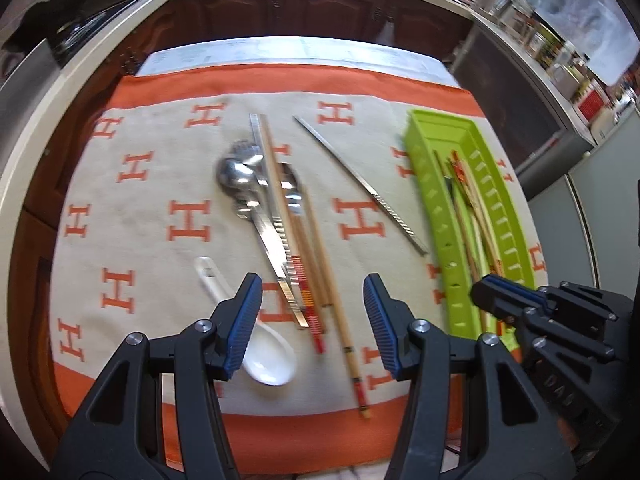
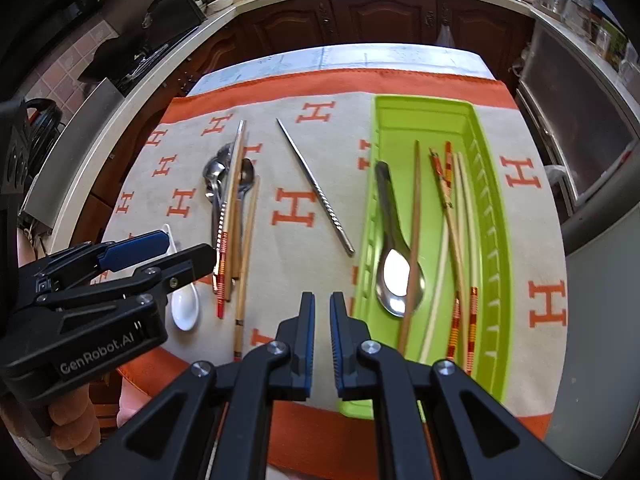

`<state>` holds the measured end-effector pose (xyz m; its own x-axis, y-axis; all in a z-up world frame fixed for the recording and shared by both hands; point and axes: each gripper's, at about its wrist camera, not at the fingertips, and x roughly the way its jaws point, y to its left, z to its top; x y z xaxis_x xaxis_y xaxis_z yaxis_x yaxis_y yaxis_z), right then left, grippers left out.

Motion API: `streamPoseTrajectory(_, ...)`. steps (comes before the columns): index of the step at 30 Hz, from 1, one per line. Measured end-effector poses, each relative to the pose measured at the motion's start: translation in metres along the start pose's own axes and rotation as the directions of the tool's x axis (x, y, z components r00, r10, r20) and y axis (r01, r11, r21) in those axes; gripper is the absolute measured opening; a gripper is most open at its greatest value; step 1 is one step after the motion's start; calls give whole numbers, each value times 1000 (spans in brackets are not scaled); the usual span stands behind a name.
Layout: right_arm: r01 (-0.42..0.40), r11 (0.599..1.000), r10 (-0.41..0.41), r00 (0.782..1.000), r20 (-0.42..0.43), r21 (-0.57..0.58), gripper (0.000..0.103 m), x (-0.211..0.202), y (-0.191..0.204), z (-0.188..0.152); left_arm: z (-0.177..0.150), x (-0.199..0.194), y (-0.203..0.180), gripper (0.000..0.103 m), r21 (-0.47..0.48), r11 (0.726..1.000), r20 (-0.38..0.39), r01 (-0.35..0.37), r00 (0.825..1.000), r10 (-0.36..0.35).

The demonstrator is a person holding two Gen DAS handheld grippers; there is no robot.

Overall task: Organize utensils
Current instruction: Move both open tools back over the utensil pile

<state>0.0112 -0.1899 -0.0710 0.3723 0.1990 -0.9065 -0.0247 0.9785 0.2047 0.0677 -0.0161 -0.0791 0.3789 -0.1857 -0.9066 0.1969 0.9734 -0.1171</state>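
A lime-green tray lies on the right of the cloth. It holds a metal spoon and several chopsticks. On the cloth's middle lies a heap of metal spoons crossed by wooden chopsticks. A lone metal chopstick lies slantwise towards the tray, and a white ceramic spoon lies nearest me. My left gripper hovers open over the heap's near ends, with nothing between its fingers. My right gripper is shut and empty beside the tray's left wall.
An orange-and-beige cloth with H marks covers the table. Dark wooden cabinets and pale counters ring the far side, with a stove at the left. A hand grips the left tool's handle.
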Motion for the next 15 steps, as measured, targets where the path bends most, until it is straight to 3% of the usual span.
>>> streamPoseTrajectory(3,-10,1000,10,1000,3,-12,7,0,9,7,3,-4,22,50,-32,999,9,23,1000,-23)
streamPoseTrajectory(8,-39,999,39,999,0,-20,7,4,21,20,6,-7,54,50,-59,998,32,-15,999,17)
streamPoseTrajectory(15,-108,994,107,991,-76,-6,7,32,34,35,0,3,85,50,-88,996,6,-17,1000,18)
